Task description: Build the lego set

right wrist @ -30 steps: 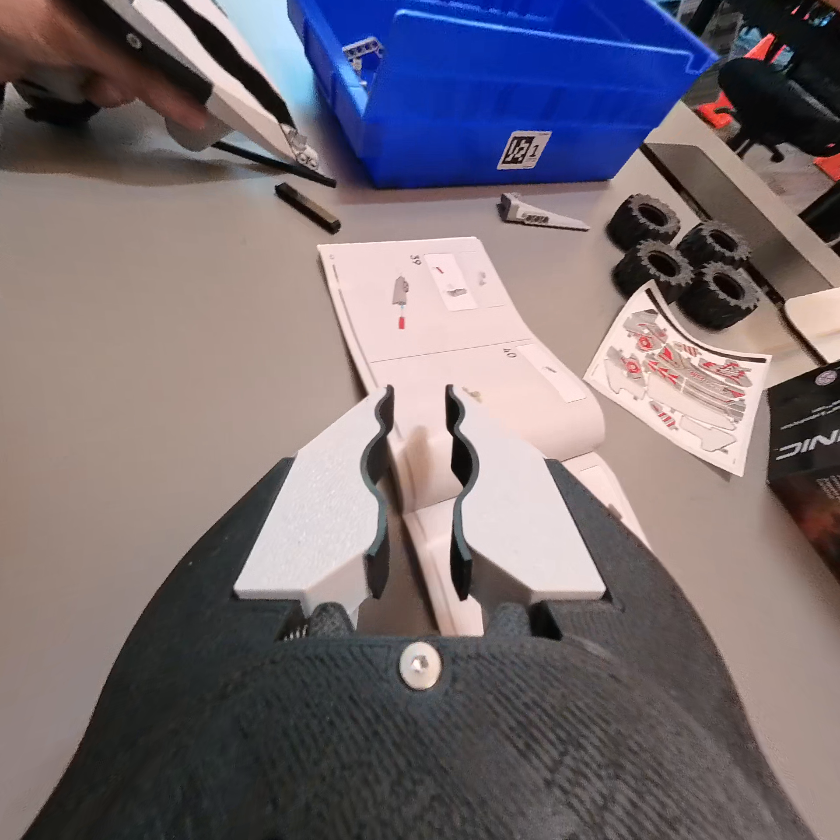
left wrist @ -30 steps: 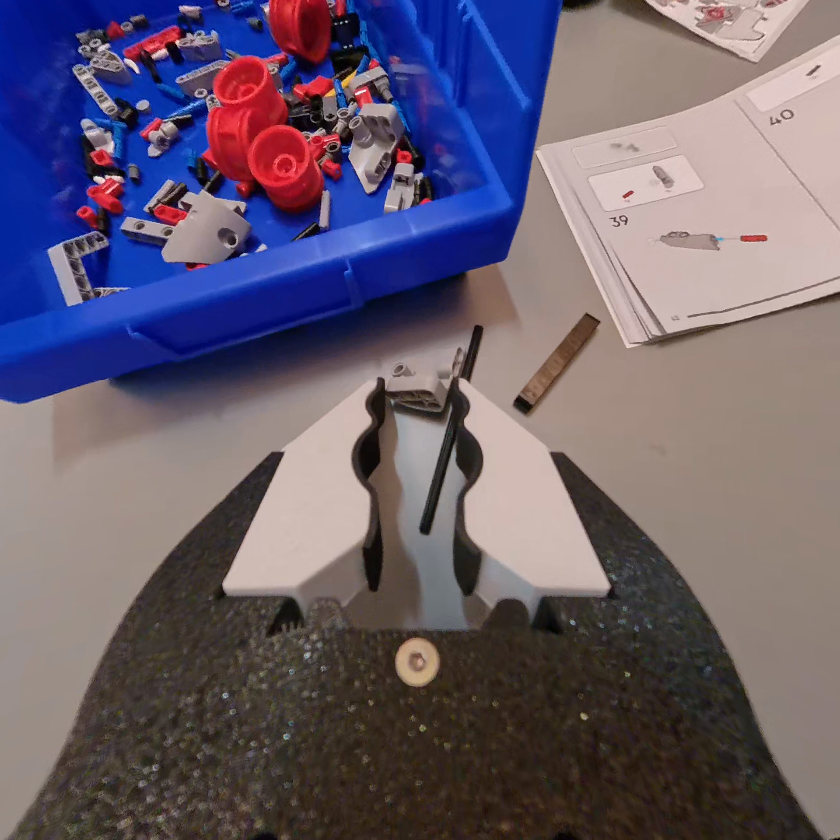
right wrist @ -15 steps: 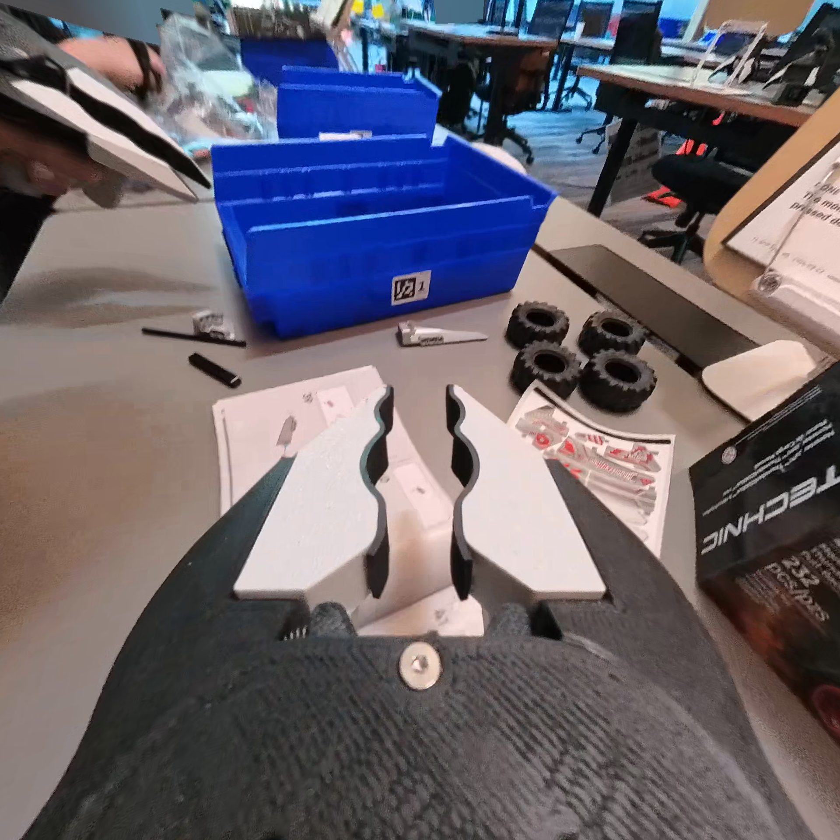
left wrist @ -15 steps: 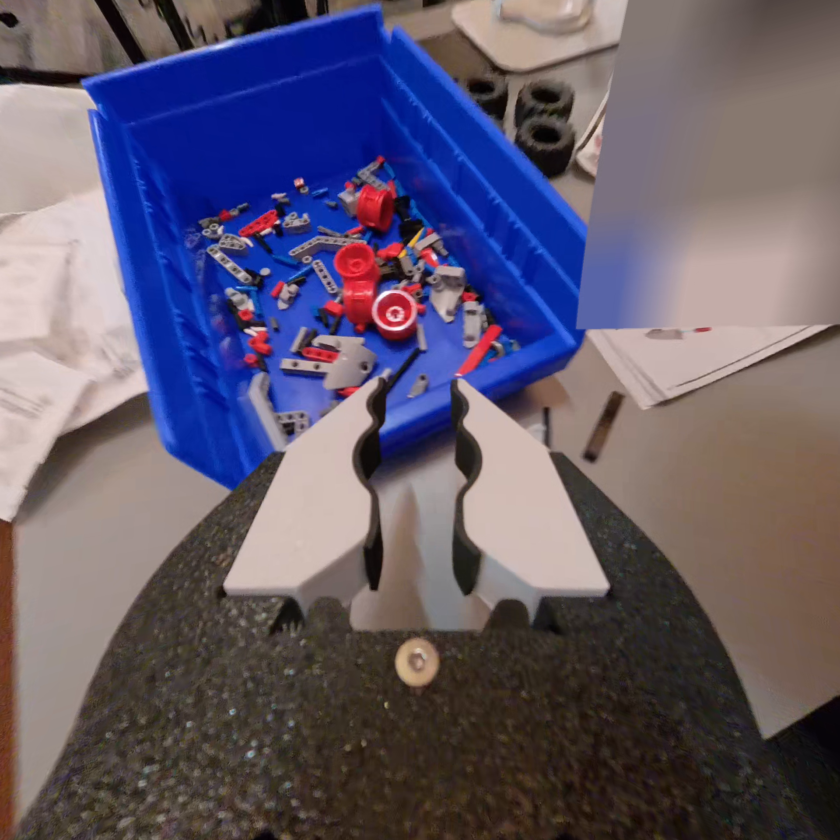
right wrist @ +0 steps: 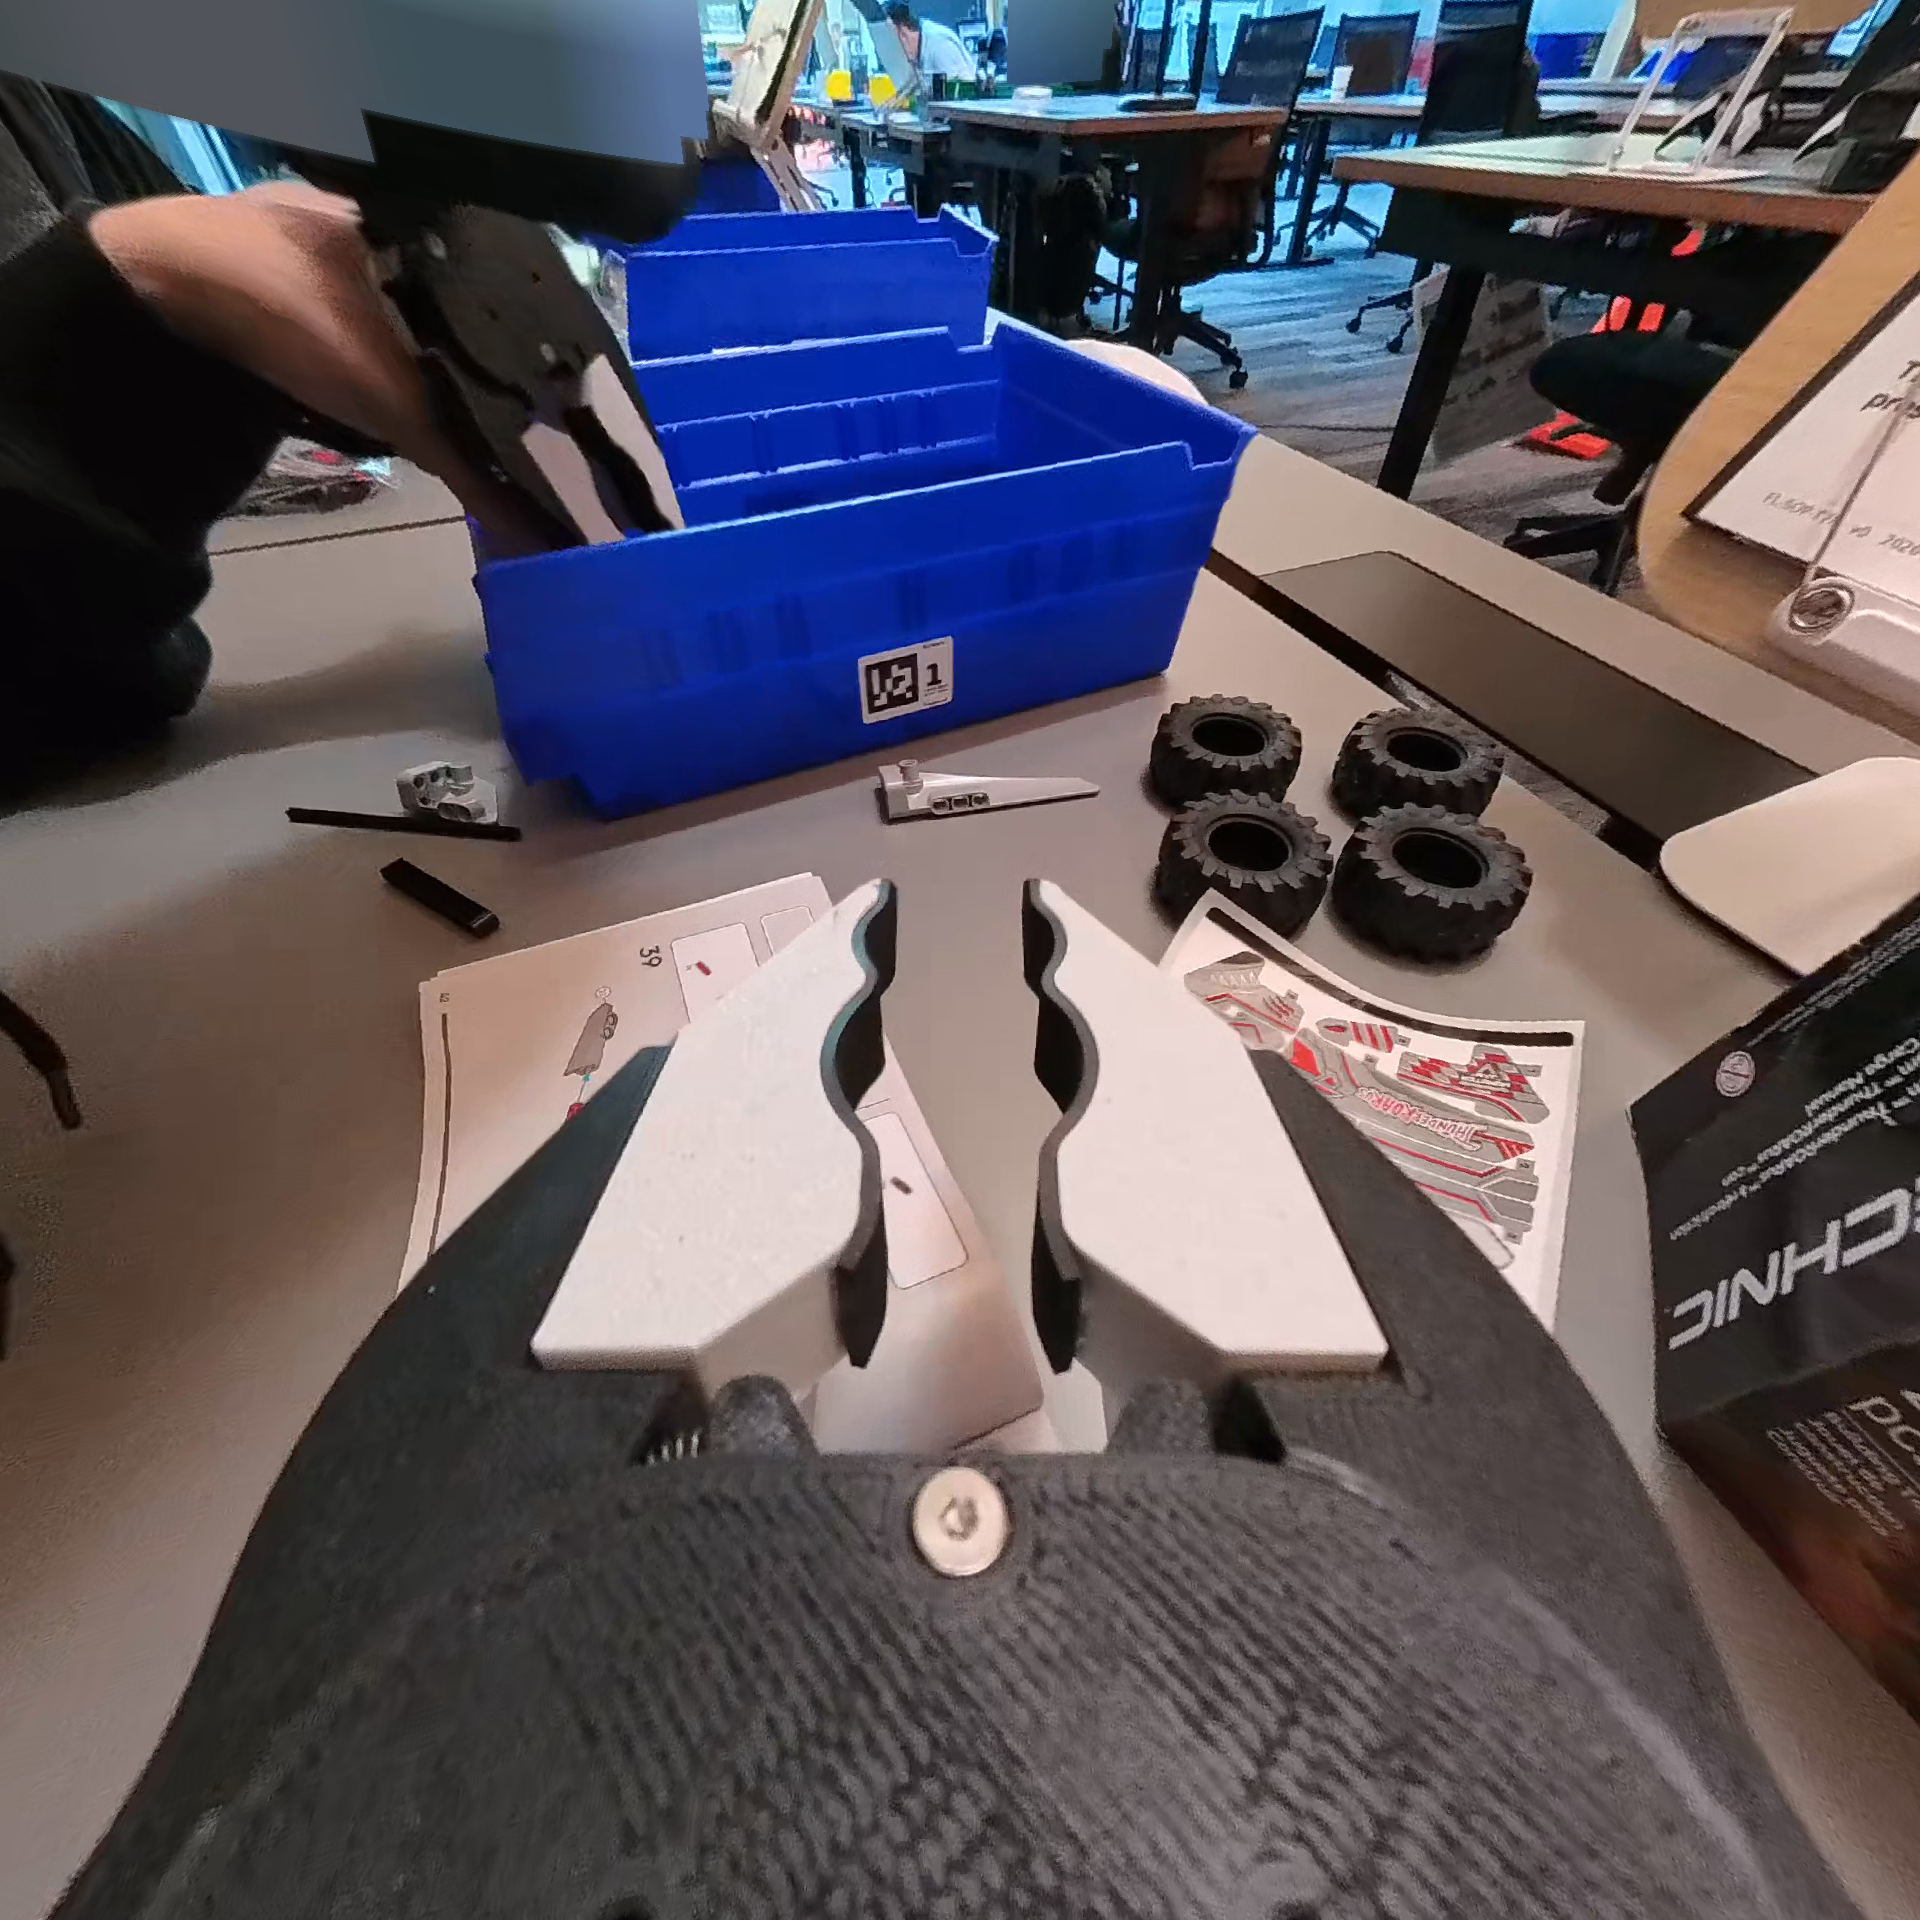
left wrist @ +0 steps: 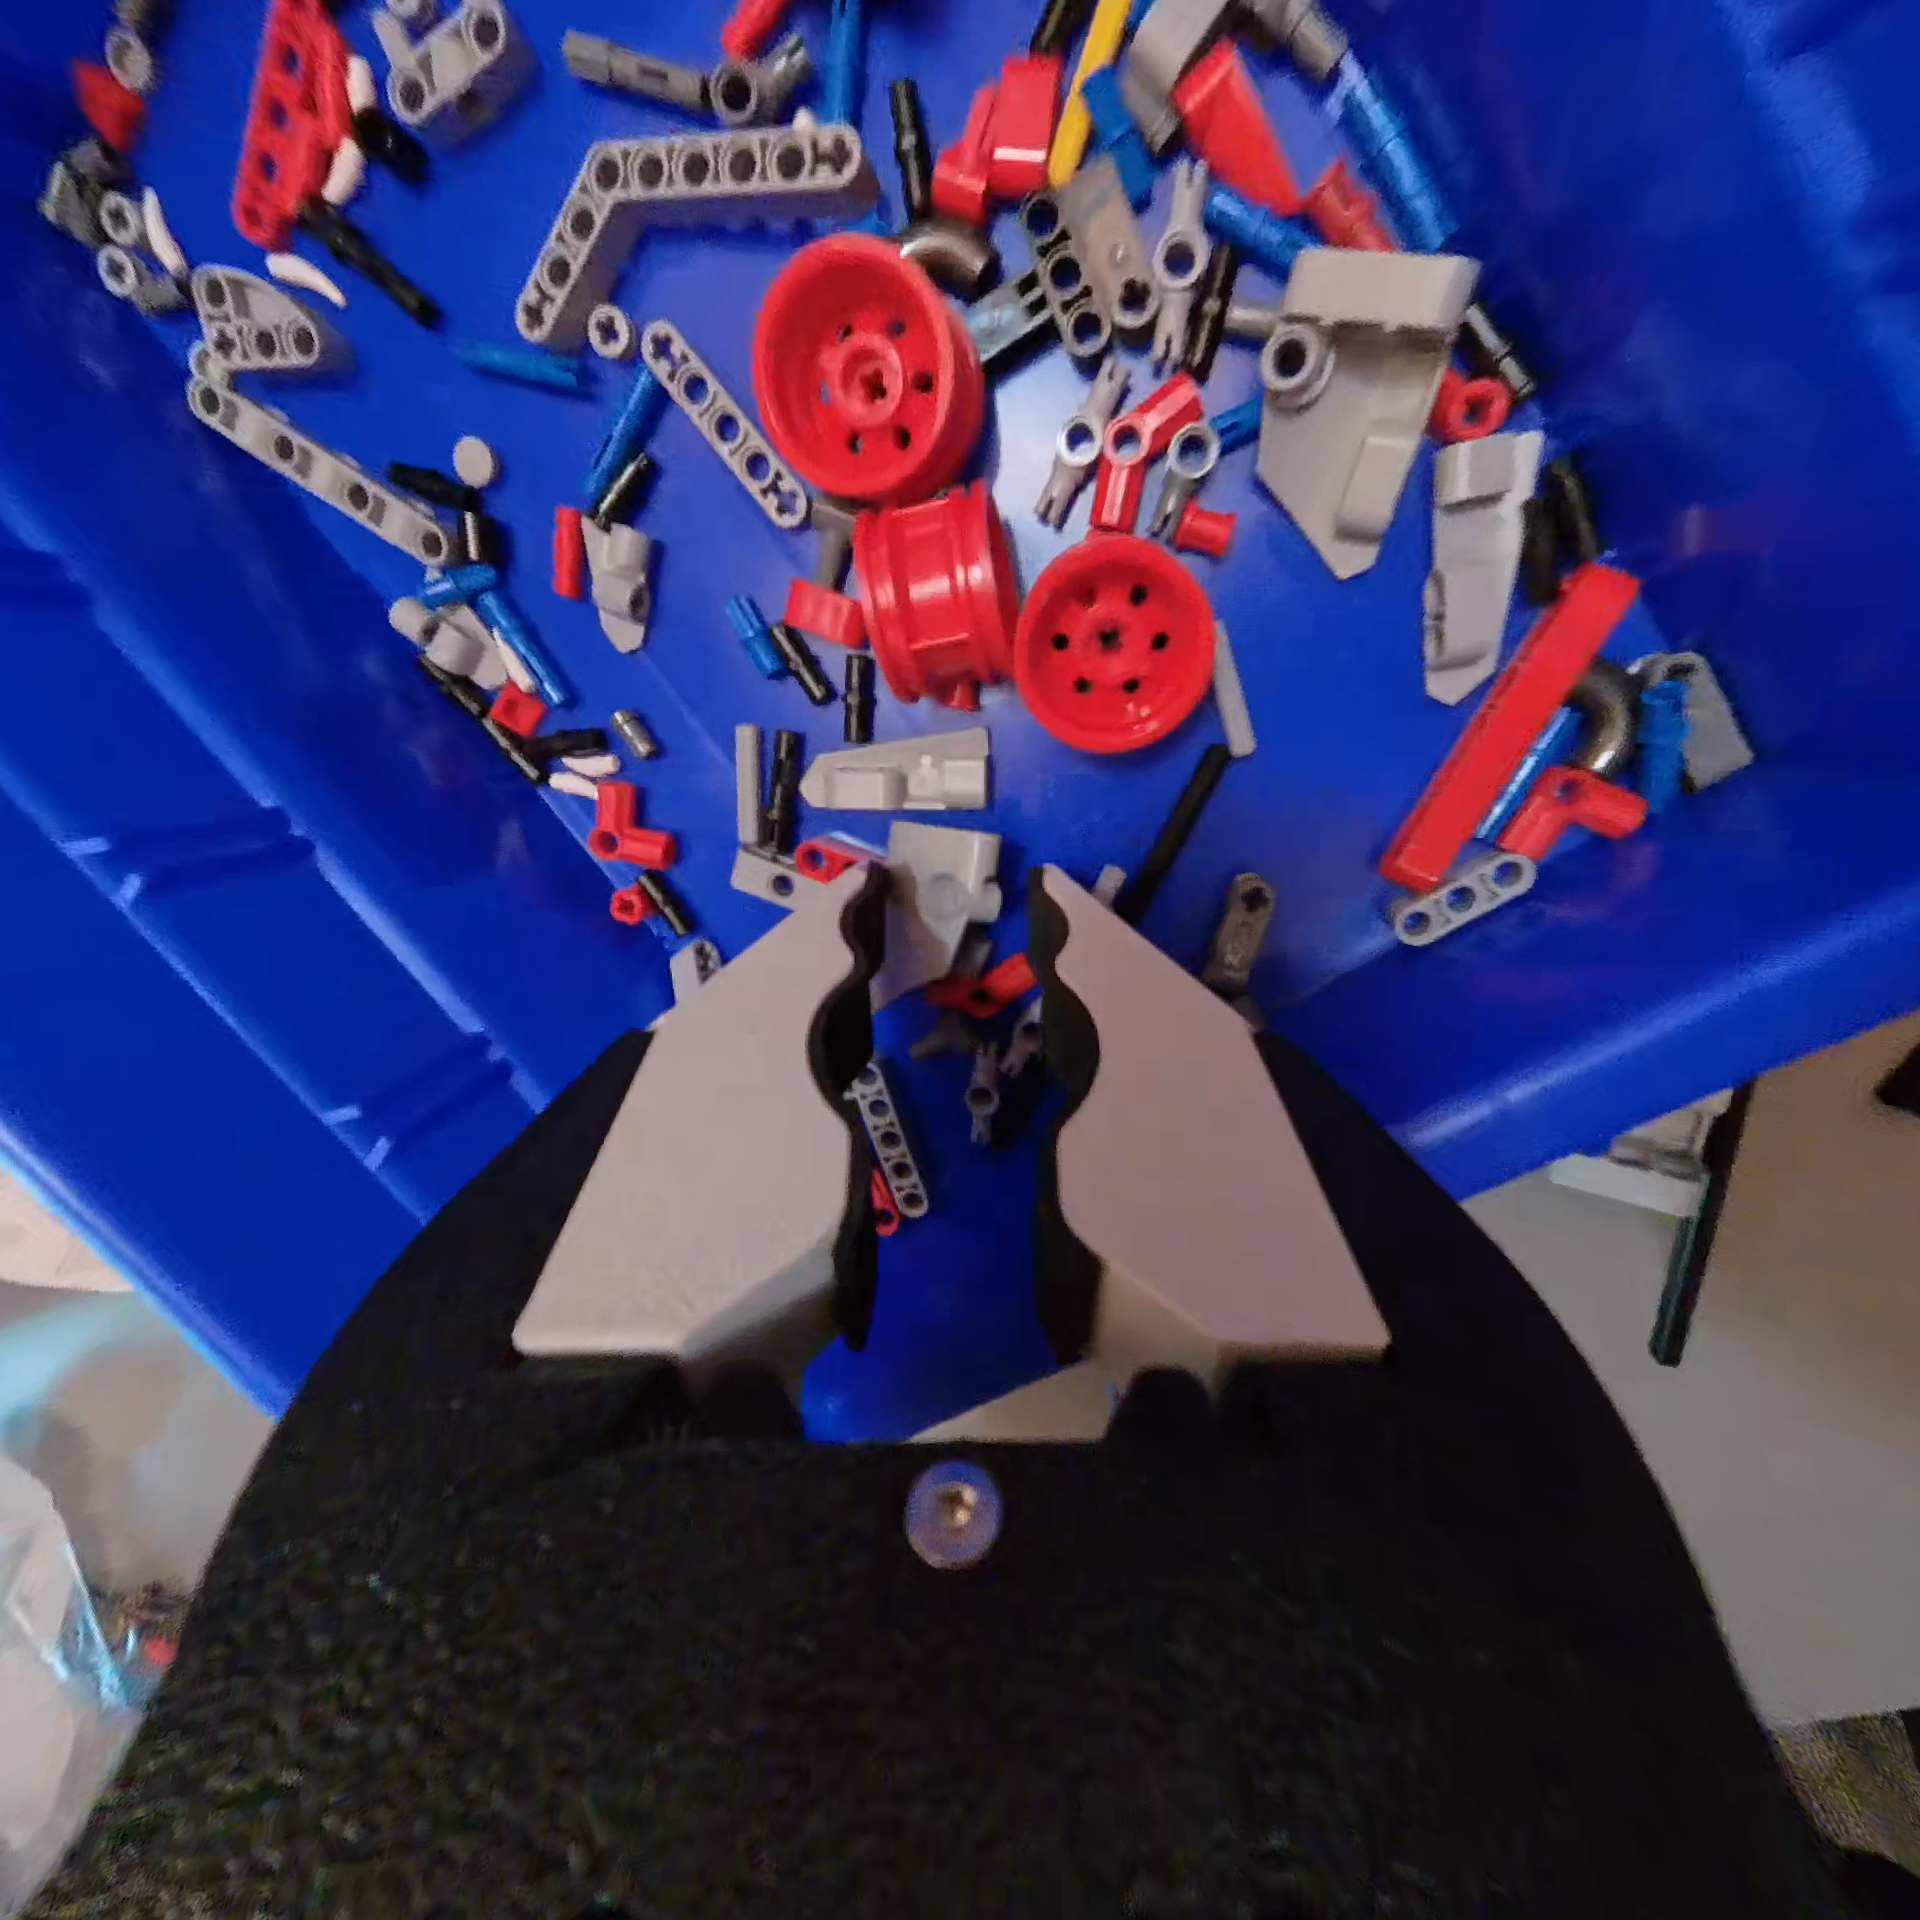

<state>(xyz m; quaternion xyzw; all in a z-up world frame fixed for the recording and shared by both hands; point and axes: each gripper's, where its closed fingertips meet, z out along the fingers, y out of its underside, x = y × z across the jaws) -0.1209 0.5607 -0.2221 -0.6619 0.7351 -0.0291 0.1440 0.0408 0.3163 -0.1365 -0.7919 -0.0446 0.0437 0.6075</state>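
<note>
A smooth grey table (right wrist: 260,997) is carrying everything here. Far behind it, brown-topped desks on dark legs (right wrist: 1122,120) and black office chairs (right wrist: 1174,249) are filling the room. At the right edge, a framed white printed sheet (right wrist: 1829,457) is leaning upright, and a flat white pad (right wrist: 1787,862) is lying just below it.

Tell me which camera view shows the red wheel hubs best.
The left wrist view: three red wheel hubs lie among loose pieces on the floor of the blue bin, just beyond the open left tongs. In the right wrist view the bin's wall hides them entirely.
</note>
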